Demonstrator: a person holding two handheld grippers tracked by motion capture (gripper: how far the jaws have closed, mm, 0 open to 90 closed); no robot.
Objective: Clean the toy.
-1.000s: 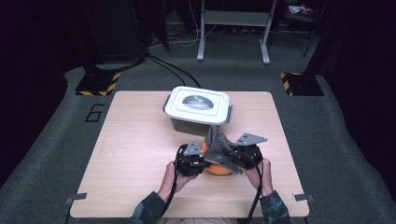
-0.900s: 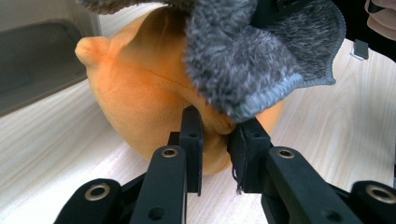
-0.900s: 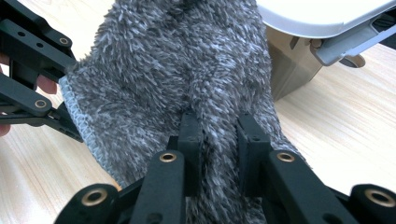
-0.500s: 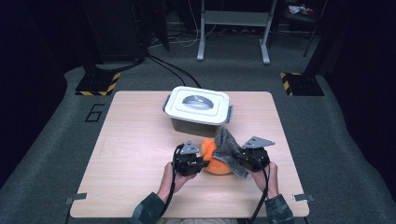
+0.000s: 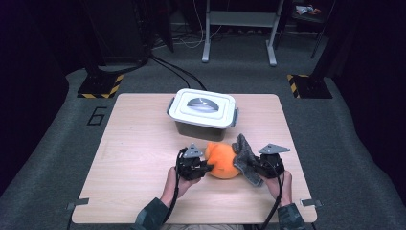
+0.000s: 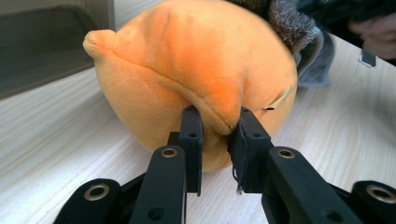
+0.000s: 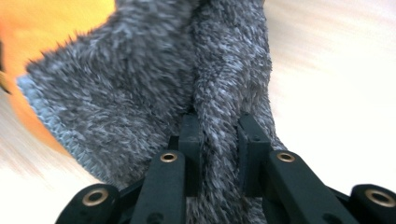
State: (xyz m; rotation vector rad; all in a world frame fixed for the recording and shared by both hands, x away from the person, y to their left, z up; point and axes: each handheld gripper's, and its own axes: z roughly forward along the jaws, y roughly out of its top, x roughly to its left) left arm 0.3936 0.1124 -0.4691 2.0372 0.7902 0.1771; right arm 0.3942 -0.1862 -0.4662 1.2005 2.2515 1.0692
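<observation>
**Two pinches on a soft orange plush and its grey cover**

I start with the tabletop [image 5: 129, 158], a pale wood board. Toward its far edge, near the middle, sits a grey lidded bin [image 5: 203, 112] with its white lid on. Nearer my edge, a little right of centre, lies the orange plush [image 5: 221, 160], resting on the wood between my two tools. Against its right side hangs the grey fuzzy cloth [image 5: 244, 155], touching the plush and partly draped over it.

My left gripper [image 5: 207, 166] has its jaws closed down on a raised seam ridge of the plush; in the left gripper view the pads pinch a fold of orange fabric [image 6: 219, 114] between them. My right gripper [image 5: 253, 168] is clamped nearly fully together on a bunched pleat of the grey cloth [image 7: 217, 116].

I judge both pieces light and very yielding: the plush dents under the pads, the cloth stretches and slides. A seam or a thick gathered fold gives the surest hold; a thin edge of pile could slip free if I pull the two apart briskly.
</observation>
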